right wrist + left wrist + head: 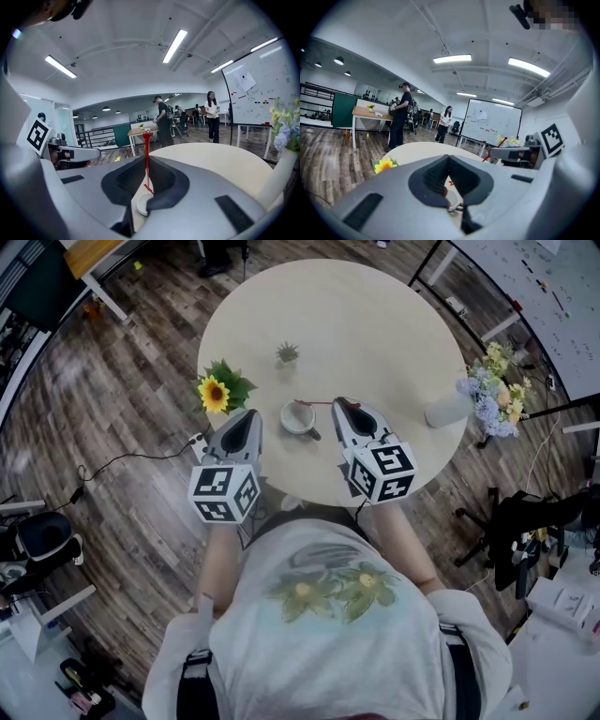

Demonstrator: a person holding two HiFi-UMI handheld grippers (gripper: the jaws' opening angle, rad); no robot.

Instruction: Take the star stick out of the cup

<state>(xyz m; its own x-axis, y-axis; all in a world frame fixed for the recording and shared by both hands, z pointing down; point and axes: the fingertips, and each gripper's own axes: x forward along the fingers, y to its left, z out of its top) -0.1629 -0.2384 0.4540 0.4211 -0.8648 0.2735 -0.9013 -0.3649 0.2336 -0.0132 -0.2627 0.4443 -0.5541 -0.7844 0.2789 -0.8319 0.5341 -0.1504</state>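
Star stick (146, 159) is out of the cup (298, 417), pinched in the right gripper (340, 407), whose jaws are closed narrow on it. It sticks out over the cup rim. Cup sits on the round table (375, 324) between both grippers. Left gripper (250, 417) has its jaws together and empty, near the sunflower (215, 394).

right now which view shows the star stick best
The right gripper view: the star stick stands upright, almost full length, gripped between the right gripper's jaws. The head view shows it only as a thin red line by the cup; the left gripper view catches a short slanted piece.
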